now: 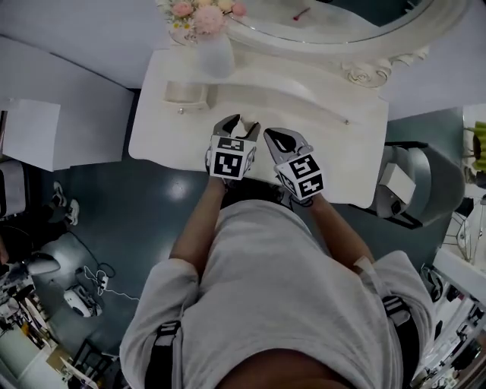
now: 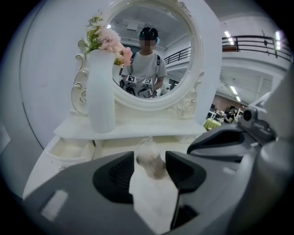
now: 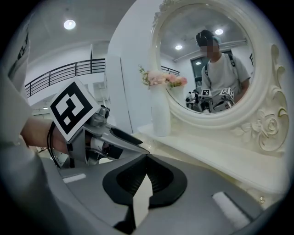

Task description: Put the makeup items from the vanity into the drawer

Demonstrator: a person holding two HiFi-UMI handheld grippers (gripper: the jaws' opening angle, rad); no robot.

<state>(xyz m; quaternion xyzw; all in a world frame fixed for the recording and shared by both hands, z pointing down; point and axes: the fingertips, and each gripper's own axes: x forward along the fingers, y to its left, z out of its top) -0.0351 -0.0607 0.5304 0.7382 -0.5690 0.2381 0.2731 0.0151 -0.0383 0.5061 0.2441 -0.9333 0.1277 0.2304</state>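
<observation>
My left gripper hovers over the front of the white vanity, shut on a small pale, rounded makeup item that sits between its dark pads. What kind of item it is I cannot tell. Just to its right, my right gripper has its jaws closed together with nothing between them. The right gripper view also catches the left gripper at its left. A small drawer stands pulled open at the vanity's back left, below the shelf.
A white vase of pink flowers stands on the shelf above the open drawer, beside the round mirror. A grey chair sits right of the vanity. A white table is at the left.
</observation>
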